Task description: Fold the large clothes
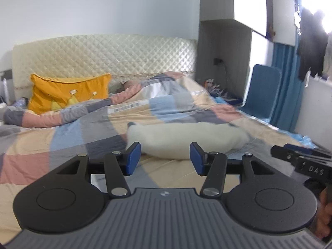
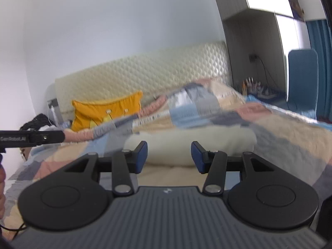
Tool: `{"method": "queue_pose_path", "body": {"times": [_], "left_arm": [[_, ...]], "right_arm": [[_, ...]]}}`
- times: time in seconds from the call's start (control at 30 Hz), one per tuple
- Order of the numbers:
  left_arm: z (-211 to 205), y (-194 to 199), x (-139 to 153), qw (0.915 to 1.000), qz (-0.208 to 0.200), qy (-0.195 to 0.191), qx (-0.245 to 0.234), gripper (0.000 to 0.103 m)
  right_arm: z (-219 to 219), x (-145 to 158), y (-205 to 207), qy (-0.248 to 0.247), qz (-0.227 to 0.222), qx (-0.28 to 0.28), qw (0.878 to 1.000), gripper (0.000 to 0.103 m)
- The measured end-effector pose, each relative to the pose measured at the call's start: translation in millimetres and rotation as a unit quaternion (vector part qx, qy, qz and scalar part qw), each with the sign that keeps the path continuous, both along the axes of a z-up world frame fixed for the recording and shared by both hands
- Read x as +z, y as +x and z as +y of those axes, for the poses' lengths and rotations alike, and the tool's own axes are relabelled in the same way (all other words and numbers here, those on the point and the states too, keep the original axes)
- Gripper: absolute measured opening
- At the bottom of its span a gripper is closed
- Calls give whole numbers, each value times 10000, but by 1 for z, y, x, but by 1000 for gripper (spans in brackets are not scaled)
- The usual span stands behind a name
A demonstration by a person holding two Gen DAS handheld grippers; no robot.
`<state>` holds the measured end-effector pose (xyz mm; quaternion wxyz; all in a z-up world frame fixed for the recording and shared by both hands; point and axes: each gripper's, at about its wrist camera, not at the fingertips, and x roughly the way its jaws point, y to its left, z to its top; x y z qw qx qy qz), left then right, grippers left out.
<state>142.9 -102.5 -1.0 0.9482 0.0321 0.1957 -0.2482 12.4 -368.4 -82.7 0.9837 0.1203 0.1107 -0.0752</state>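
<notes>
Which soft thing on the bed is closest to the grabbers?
The white fluffy garment, lying just past both hand-held grippers' fingertips; the orange pillow sits far back by the headboard.

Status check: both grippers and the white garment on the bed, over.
Left gripper open, empty. Right gripper open, empty. White garment bunched on the patchwork quilt, just ahead of both, not gripped. Nothing in the way.

A folded garment [image 1: 186,139] lies on the bed [image 1: 62,141], ahead of both claws. A cushion [image 1: 68,92] leans against the headboard [image 1: 103,54] behind it, to the left. A chair [image 1: 262,89] stands right of the bed.
</notes>
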Motion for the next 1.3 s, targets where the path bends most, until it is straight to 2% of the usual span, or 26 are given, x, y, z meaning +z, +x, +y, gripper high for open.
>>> {"method": "queue_pose_path", "body": {"times": [0.13,0.4,0.7,0.8,0.87,0.93,1.1,1.2,1.3], "left_arm": [[-1,6,-11,9999,107,-6,-38,61],[-9,23,-34,9993,349,97,-100,62],[-11,32,-48,9983,574,77,-89,68],[-9,34,-48,9982,596,47,-10,77],[-7,34,-47,9981,617,-11,4,92],[-6,35,-48,9978,659,-52,8,98],[-5,36,-48,9977,659,44,126,100],[-5,35,-48,9979,604,161,187,102],[-4,34,-48,9979,601,163,187,103]], "right_arm": [[7,-8,8,-252,106,-107,9996,51],[5,-20,21,-223,381,-23,9990,50],[2,-27,17,-184,364,-278,9988,50],[5,-27,21,-300,407,-275,9983,50],[3,-28,23,-280,423,-310,9982,50],[2,-28,24,-260,426,-342,9982,50],[5,-28,26,-364,450,-336,9978,50],[5,-28,26,-399,466,-404,9973,58],[7,-28,26,-503,429,-428,9969,58]]}}
